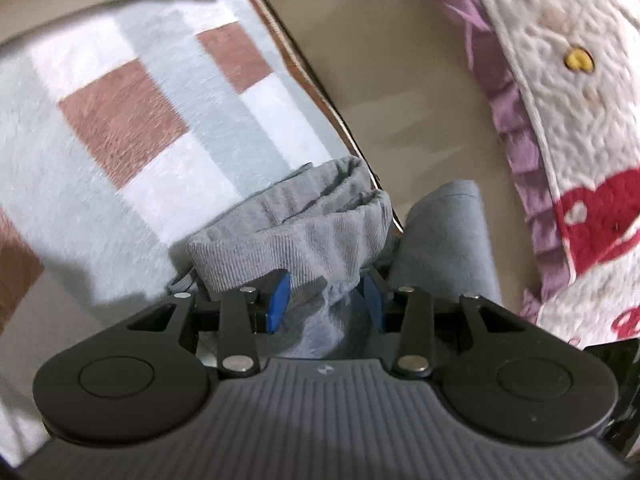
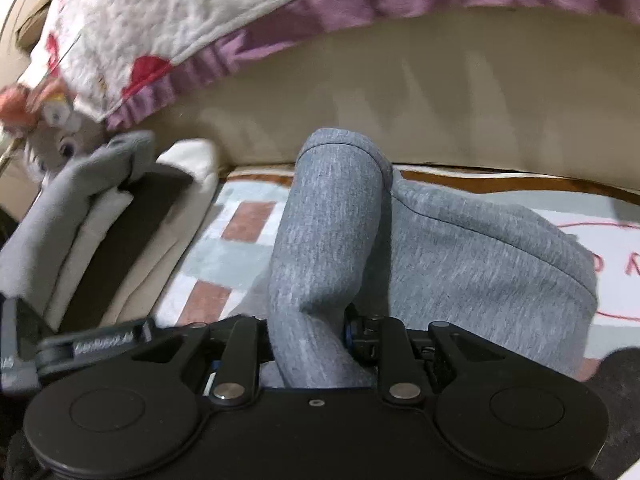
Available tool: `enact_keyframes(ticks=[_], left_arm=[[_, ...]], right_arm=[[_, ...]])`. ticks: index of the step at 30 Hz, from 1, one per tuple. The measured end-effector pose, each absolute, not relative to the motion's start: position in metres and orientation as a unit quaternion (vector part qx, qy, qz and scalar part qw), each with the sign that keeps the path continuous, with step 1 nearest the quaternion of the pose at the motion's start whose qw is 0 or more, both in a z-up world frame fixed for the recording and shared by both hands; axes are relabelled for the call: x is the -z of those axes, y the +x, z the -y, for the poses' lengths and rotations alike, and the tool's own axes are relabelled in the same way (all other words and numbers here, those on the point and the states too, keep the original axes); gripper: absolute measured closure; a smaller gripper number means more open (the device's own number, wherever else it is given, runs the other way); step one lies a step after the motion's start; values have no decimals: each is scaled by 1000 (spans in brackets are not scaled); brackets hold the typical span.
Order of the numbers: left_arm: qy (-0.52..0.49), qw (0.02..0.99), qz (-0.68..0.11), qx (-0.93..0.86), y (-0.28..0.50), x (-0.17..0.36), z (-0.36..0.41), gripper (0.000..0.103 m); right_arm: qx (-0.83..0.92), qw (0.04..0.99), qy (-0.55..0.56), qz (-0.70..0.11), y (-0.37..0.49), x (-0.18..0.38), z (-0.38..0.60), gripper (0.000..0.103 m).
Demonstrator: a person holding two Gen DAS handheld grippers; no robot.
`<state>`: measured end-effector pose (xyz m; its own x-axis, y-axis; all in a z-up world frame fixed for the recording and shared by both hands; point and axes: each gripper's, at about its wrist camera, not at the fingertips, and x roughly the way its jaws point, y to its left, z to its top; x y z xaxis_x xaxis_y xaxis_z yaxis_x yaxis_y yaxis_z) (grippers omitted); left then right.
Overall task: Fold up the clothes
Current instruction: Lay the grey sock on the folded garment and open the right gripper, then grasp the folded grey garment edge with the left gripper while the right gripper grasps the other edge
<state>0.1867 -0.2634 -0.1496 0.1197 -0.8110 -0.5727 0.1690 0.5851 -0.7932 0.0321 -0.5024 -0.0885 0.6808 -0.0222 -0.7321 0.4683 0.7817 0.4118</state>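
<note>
A sofa (image 2: 400, 92) in beige is seen in both wrist views, its seat spread with a checked fleece blanket (image 1: 120, 120) of pale blue, white and brown, while a quilted cover with a purple ruffle (image 2: 180, 12) is draped over the backrest. On the blanket a grey knit garment (image 2: 460, 248) — sweatpants, by the look of the ribbed band (image 1: 288, 232) — is bunched near the seat's back edge and partly lifted; it is not laid flat, and no finished fold can be made out. At the far left of the right view a stack of folded cloth (image 2: 100, 224) is set by a grey plush toy (image 2: 60, 148), so some pieces appear to be done already.

The left gripper (image 1: 326, 300) is closed partway on the ribbed band, cloth gathered between its blue fingers (image 1: 280, 296). The right gripper (image 2: 308, 340) is likewise clamped partway on a thick tube of the grey fabric. Spreading and folding of this garment are judged to be left.
</note>
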Motion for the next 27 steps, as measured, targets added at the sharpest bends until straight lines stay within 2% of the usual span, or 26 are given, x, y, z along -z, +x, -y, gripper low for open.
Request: enact_keyframes(ticks=[2, 4, 7, 8, 12, 13, 16, 18, 20, 21, 25, 27], left_arm=[[-298, 684, -566, 350, 188, 157, 264, 63], [-307, 678, -572, 346, 190, 163, 263, 63], [-334, 659, -579, 344, 193, 170, 257, 63], [-343, 653, -583, 341, 194, 173, 255, 66], [-386, 623, -597, 326, 198, 181, 247, 65], [-389, 627, -592, 324, 198, 177, 242, 63], [-372, 667, -555, 329, 195, 149, 224, 61], [-347, 699, -518, 350, 186, 122, 215, 55], [-322, 709, -504, 374, 174, 104, 214, 43], [-308, 707, -505, 388, 168, 99, 216, 40], [-263, 685, -526, 429, 149, 101, 240, 39], [-255, 684, -540, 419, 146, 116, 255, 38]], right_arm=[[125, 868, 282, -388, 45, 95, 498, 48], [130, 862, 310, -379, 52, 102, 498, 43], [112, 861, 339, -363, 52, 92, 497, 41], [80, 858, 369, -348, 50, 87, 500, 41], [-23, 826, 485, -288, 34, 74, 516, 44], [-10, 832, 479, -279, 25, 68, 520, 44], [49, 882, 368, -290, -14, 52, 520, 44], [77, 907, 280, -306, -44, 50, 512, 44], [98, 917, 217, -319, -78, 57, 505, 44], [105, 920, 196, -323, -93, 61, 505, 44], [152, 921, 179, -309, -137, 89, 512, 44], [169, 917, 205, -298, -140, 98, 521, 44]])
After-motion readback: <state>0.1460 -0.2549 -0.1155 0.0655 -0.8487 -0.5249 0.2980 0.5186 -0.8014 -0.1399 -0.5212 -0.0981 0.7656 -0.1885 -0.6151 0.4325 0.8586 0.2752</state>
